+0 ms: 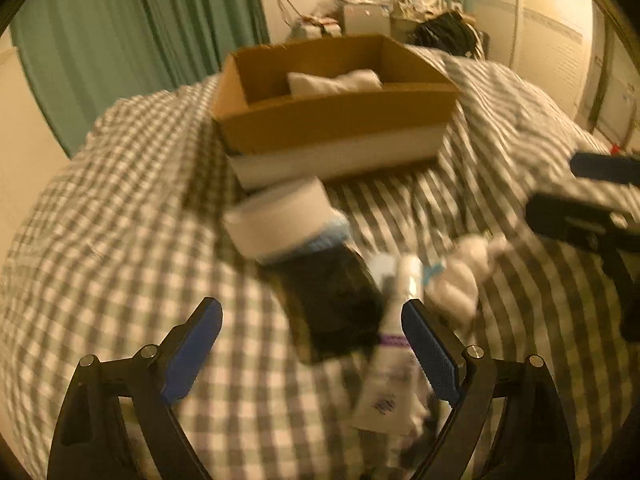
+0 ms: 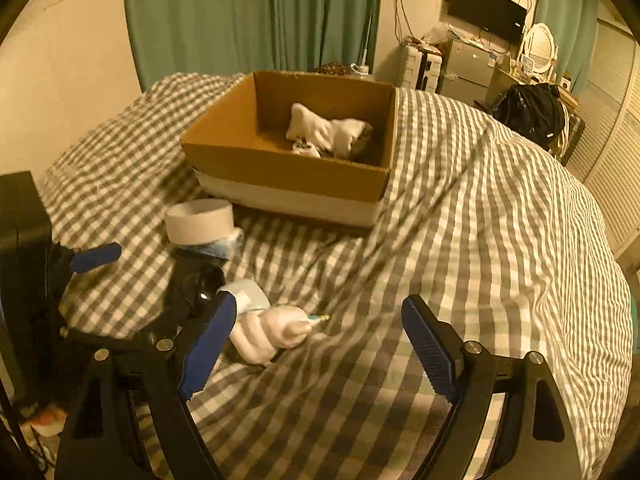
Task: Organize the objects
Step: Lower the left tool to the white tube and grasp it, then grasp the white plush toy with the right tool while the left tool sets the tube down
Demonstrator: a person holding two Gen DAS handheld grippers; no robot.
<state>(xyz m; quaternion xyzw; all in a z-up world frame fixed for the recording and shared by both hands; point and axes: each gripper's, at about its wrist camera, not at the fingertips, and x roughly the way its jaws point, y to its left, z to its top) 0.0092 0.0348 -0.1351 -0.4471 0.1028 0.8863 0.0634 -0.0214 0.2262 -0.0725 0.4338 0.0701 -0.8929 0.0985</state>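
Note:
A cardboard box [image 2: 280,168] sits on the checked bed with white socks [image 2: 328,132] inside; it also shows in the left wrist view [image 1: 332,124]. In front of it lie a roll of white tape [image 1: 280,216], a black object [image 1: 332,304], a white tube [image 1: 392,376] and a rolled white sock [image 1: 460,280]. My left gripper [image 1: 312,352] is open, low over the black object and the tube. My right gripper [image 2: 320,344] is open, just right of the rolled sock [image 2: 272,336]. The tape [image 2: 200,222] and black object [image 2: 192,284] lie to its left.
The checked duvet [image 2: 480,220] covers the whole bed. Green curtains [image 2: 256,16] hang behind. A cluttered desk and a black bag [image 2: 528,112] stand at the far right, with louvred doors [image 2: 612,184] beyond. The right gripper shows at the right edge of the left wrist view [image 1: 592,208].

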